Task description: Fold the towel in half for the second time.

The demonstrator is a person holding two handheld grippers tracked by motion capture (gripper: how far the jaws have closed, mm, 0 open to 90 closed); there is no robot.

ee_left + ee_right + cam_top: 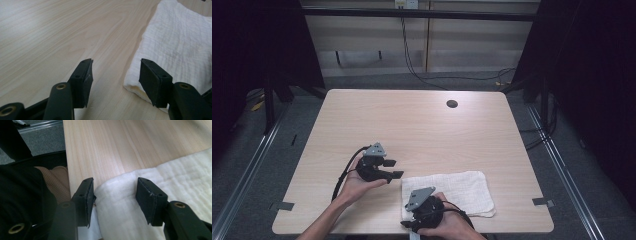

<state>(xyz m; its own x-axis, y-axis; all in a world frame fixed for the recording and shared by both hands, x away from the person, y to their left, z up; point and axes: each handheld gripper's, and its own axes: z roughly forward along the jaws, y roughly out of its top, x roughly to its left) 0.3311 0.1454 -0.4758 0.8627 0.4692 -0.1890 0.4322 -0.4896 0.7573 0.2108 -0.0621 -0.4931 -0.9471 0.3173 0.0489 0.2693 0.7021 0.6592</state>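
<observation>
Near the table's (422,125) front edge lies the white towel (452,187), folded flat, and we hold both grippers spread with nothing between the jaws. Our left gripper (393,168) faces the towel's left edge, our right gripper (115,195) straddles its near corner. We judge the grasp not yet made; further folding probably remains.

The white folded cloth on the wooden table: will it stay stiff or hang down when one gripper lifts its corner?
The white folded cloth looks soft and crinkled, so it would probably droop and unfold. It seems light, and may slide on the smooth wooden table.
</observation>
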